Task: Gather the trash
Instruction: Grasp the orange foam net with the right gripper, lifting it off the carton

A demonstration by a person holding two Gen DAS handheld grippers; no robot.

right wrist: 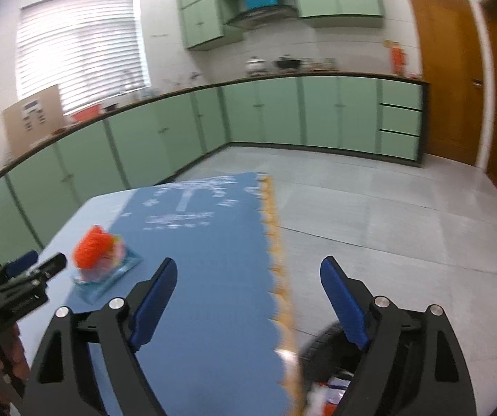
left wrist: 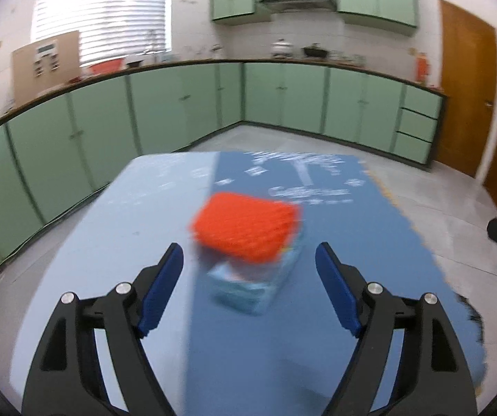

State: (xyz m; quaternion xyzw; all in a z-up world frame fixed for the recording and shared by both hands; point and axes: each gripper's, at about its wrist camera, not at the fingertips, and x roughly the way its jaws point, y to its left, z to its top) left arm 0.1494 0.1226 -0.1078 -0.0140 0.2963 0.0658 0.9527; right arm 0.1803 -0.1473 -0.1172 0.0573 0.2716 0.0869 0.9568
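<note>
An orange foam net [left wrist: 245, 230] lies on top of a clear plastic tray [left wrist: 252, 284] on the blue cloth of the table. My left gripper [left wrist: 250, 291] is open, its blue pads on either side of the tray, just short of it. In the right wrist view the net [right wrist: 90, 246] and tray [right wrist: 106, 277] sit at the left, with the left gripper [right wrist: 33, 268] beside them. My right gripper [right wrist: 248, 303] is open and empty over the table's right edge, above a dark bin [right wrist: 331, 378] on the floor holding some trash.
The table [left wrist: 103, 242] is light blue with a darker blue cloth [left wrist: 352, 228] that has a scalloped right edge [right wrist: 276, 270]. Green cabinets [left wrist: 179, 104] line the far walls. A wooden door [left wrist: 467, 83] stands at the right. Grey floor [right wrist: 387, 215] lies right of the table.
</note>
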